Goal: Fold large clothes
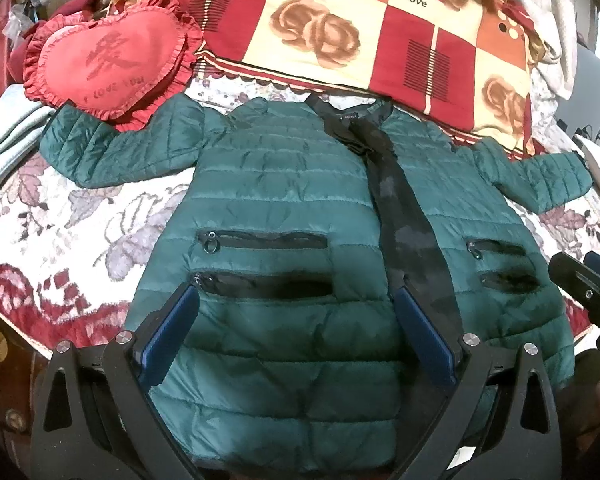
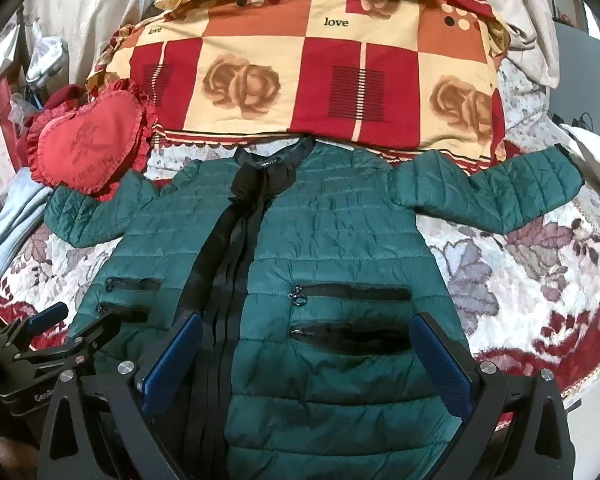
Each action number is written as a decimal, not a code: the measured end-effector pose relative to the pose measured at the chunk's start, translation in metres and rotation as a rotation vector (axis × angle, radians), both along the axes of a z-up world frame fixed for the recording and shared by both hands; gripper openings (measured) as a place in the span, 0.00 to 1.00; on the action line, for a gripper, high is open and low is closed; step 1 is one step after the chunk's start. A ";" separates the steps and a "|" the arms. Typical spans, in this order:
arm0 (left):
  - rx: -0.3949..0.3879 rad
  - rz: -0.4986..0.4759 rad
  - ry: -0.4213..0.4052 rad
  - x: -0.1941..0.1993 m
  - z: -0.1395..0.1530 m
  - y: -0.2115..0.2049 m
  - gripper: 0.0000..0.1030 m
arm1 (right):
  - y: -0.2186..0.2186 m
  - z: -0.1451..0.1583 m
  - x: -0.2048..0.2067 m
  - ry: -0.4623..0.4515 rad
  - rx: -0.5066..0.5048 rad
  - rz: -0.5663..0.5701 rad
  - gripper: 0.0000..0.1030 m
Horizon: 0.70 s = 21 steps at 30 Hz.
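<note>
Green puffer jacket (image 1: 284,208) spread flat on the bed (image 1: 60,216), front side up, both sleeves out.

Left gripper (image 1: 296,300) and right gripper (image 2: 306,330) both hang wide open over the lower half, holding nothing. 4 zip pockets, all look zipped. A red heart pillow (image 1: 104,60) overlaps 1 sleeve, and a checkered quilt (image 2: 300,68) lies just past the collar.

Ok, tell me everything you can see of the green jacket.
The green quilted puffer jacket lies flat, front up, on the floral bedspread, sleeves spread sideways. Shiny, wrinkled fabric; black collar and front placket; two black zip pockets on each side. The heart-shaped cushion overlaps one sleeve. Neither hand-held gripper grips it.
</note>
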<state>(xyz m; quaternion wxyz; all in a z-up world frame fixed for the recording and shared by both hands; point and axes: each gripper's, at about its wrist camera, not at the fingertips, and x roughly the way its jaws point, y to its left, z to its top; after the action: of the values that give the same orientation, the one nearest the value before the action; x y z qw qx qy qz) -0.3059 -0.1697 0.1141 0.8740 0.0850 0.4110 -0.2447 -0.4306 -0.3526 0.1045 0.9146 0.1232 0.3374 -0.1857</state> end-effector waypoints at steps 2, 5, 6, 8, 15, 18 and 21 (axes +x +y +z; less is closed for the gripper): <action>-0.004 0.002 0.003 0.000 0.000 0.000 0.96 | 0.000 0.000 -0.001 0.000 -0.001 -0.002 1.00; -0.006 0.003 0.005 0.001 0.000 0.000 0.96 | 0.000 -0.001 -0.001 0.000 0.003 0.000 1.00; -0.005 0.002 0.005 0.001 0.000 0.000 0.96 | 0.000 -0.001 -0.001 0.000 0.010 0.003 1.00; -0.004 0.002 0.005 0.001 0.000 0.000 0.96 | 0.000 -0.002 -0.001 0.005 0.016 0.005 1.00; -0.005 0.001 0.005 0.001 0.000 0.000 0.96 | -0.001 -0.003 -0.001 0.005 0.028 0.010 1.00; -0.005 0.001 0.003 0.001 0.000 0.000 0.96 | -0.002 -0.004 0.000 0.007 0.044 0.011 1.00; -0.005 0.001 0.005 0.001 0.000 0.000 0.96 | -0.003 -0.006 0.002 0.015 0.053 0.009 1.00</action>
<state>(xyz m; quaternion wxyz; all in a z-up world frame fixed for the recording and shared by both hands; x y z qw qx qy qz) -0.3047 -0.1694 0.1138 0.8734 0.0821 0.4125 -0.2453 -0.4290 -0.3552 0.0985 0.9094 0.1446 0.3494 -0.1734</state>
